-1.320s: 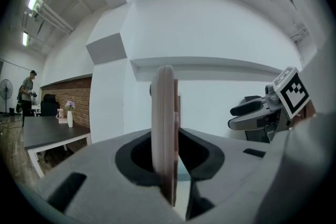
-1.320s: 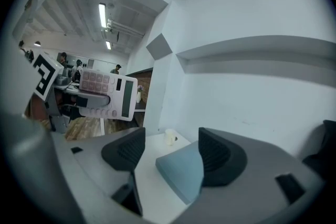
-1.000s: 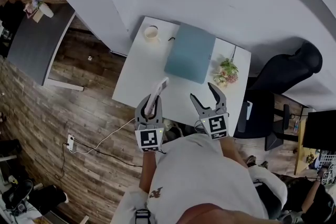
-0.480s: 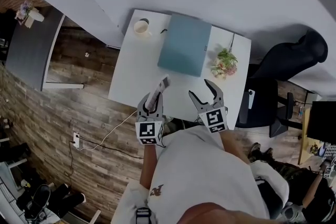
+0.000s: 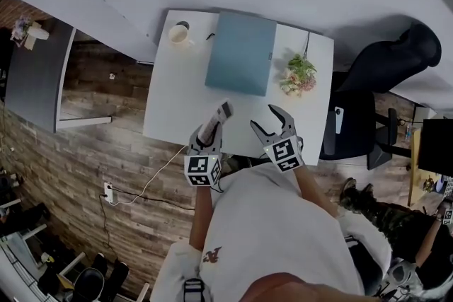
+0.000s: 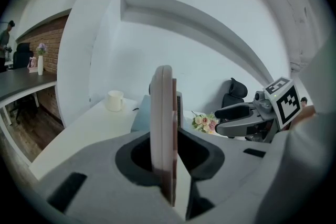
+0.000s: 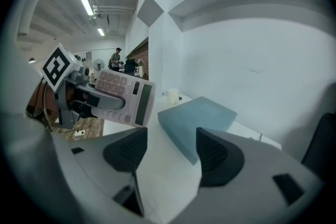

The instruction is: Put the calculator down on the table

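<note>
We see the left gripper (image 5: 207, 138) clamped on the pale pink, flat plastic calculator (image 5: 218, 117), with both jaws pressed against its 2 faces. The calculator stands edge-on between them, its display end pointing away from the person. In the head view it lies over the near edge of the white rectangular table (image 5: 177, 102). The right gripper (image 5: 265, 120) is just beside it, jaws spread and holding nothing. Farther back on the table we note a teal flat rectangular case (image 5: 241, 53), a white mug (image 5: 180, 34) and a small flower bouquet (image 5: 297, 76).
</note>
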{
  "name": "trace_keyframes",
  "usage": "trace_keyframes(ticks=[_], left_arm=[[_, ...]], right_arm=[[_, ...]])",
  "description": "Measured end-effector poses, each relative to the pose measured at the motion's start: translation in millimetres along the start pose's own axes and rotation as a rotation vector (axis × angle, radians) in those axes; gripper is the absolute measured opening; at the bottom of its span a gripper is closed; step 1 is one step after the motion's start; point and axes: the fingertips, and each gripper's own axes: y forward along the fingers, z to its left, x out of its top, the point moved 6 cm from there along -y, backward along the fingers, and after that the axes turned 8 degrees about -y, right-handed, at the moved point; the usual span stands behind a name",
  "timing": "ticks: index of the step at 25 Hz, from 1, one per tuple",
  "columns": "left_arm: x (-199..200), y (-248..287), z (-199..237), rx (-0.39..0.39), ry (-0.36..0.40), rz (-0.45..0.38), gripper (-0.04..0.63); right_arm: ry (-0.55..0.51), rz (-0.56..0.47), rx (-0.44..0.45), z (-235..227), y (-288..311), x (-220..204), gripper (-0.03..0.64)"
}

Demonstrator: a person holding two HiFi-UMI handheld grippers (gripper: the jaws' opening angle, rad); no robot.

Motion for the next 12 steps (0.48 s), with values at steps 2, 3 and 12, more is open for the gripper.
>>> trace_keyframes(ticks=[2, 3, 12], left_arm=[[-7, 4, 0, -0.012, -0.001, 0.026, 0.087], [-12, 6, 1, -0.019, -0.004, 0.040, 0.087], [-47, 30, 1, -0.085, -0.078, 0.149, 0.086]], right_arm=[[-0.001, 0.024, 0.007, 2, 0, -6, 0.295], [0.003, 0.034, 0.012, 3, 0, -8, 0.295], [0.025, 0.113, 0.041, 8, 4, -39, 0.288]])
